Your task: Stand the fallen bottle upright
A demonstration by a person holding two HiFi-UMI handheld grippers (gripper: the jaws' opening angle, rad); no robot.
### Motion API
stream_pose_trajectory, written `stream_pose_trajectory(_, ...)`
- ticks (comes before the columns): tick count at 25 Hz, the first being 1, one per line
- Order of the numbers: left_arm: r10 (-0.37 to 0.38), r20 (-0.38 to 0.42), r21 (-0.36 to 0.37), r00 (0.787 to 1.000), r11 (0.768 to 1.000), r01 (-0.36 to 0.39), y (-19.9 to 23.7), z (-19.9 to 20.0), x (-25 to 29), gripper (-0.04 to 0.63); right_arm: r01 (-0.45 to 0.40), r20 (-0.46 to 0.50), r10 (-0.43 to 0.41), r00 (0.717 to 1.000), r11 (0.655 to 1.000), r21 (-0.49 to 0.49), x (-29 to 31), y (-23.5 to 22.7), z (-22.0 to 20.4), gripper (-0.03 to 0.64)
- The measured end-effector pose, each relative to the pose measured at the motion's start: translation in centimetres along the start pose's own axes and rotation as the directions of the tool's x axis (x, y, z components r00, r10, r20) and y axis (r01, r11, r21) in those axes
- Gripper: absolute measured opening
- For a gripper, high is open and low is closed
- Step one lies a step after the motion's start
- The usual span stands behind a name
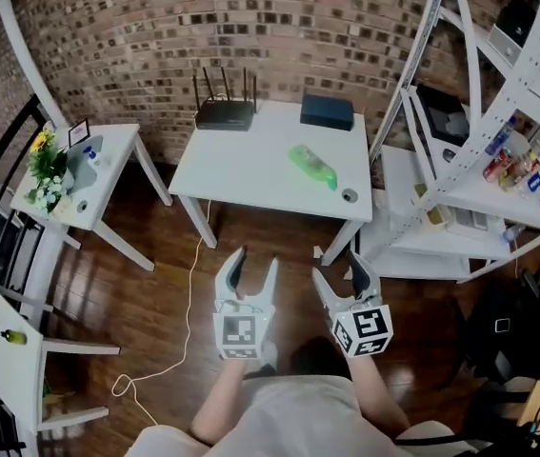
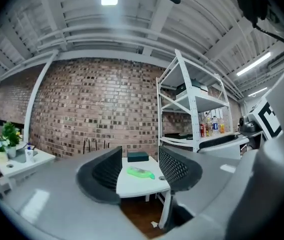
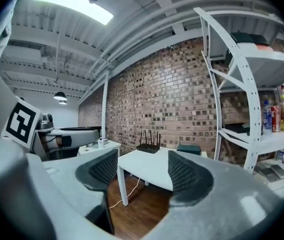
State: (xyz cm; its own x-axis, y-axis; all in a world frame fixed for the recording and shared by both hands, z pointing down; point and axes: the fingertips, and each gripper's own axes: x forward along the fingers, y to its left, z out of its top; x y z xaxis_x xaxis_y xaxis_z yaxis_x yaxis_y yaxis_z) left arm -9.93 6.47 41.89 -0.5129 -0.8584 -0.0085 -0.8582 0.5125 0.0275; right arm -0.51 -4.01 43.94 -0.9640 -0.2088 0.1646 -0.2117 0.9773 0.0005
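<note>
So the green bottle (image 1: pixel 312 167) is lying on its side on the white table (image 1: pixel 241 169), over toward the right edge. Its narrow end points at a small round thing (image 1: pixel 350 195) near the table's front right corner. At the back of the table there's a black router (image 1: pixel 224 113) with its antennas up, and a dark flat box (image 1: pixel 327 112) to the right of it.

Both grippers hang over the wood floor (image 1: pixel 155 255), short of the table and well apart from the bottle. Left gripper (image 1: pixel 254 260): jaws spread, nothing between them — its own camera just frames the bottle through the gap. Right gripper (image 1: pixel 338 267): jaws apart too and empty, with only a table corner and floor showing between them.

A white shelf rack (image 1: pixel 484 196) stands right of the table, and a small side table (image 1: pixel 117 155) with flowers (image 1: pixel 46 165) stands to the left.
</note>
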Motion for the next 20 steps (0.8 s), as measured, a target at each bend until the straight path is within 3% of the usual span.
stream_pose_trajectory(3,-0.027,-0.073,0.005,0.997,1.000,0.028,1.2,-2.3,4.6,0.242,0.026,-0.024,-0.025,0.999,0.999,0.033,3.5,-3.1,-0.8,0.299)
stream_pose_trajectory(7,-0.067,-0.114,0.009,0.991,0.998,0.068,2.2,-3.8,12.6,0.241,0.082,-0.004,-0.082,0.997,0.994,0.072,9.4,-9.2,-0.2,0.295)
stream_pose_trajectory(10,-0.119,-0.162,0.057,0.980,0.990,0.130,2.0,-5.1,20.3,0.239,0.111,0.029,-0.116,0.993,0.985,0.133,14.9,-14.8,0.4,0.295)
stream_pose_trajectory(13,-0.221,-0.212,0.120,0.952,0.961,0.250,-0.8,-6.0,28.1,0.238,0.168,0.053,-0.180,0.982,0.968,0.186,18.8,-21.8,1.3,0.295)
stream_pose_trajectory(17,-0.280,-0.245,0.162,0.928,0.932,0.324,-1.7,-6.6,35.9,0.238,0.183,0.068,-0.201,0.977,0.961,0.206,23.7,-26.8,2.2,0.295)
stream_pose_trajectory(19,-0.323,-0.304,0.176,0.896,0.905,0.386,-2.4,-8.4,38.7,0.238,0.208,0.043,-0.222,0.974,0.953,0.222,25.3,-28.4,1.3,0.295)
stream_pose_trajectory(20,-0.350,-0.352,0.182,0.868,0.884,0.430,-2.9,-9.8,39.6,0.240,0.226,0.017,-0.237,0.971,0.945,0.238,25.7,-29.0,0.4,0.295)
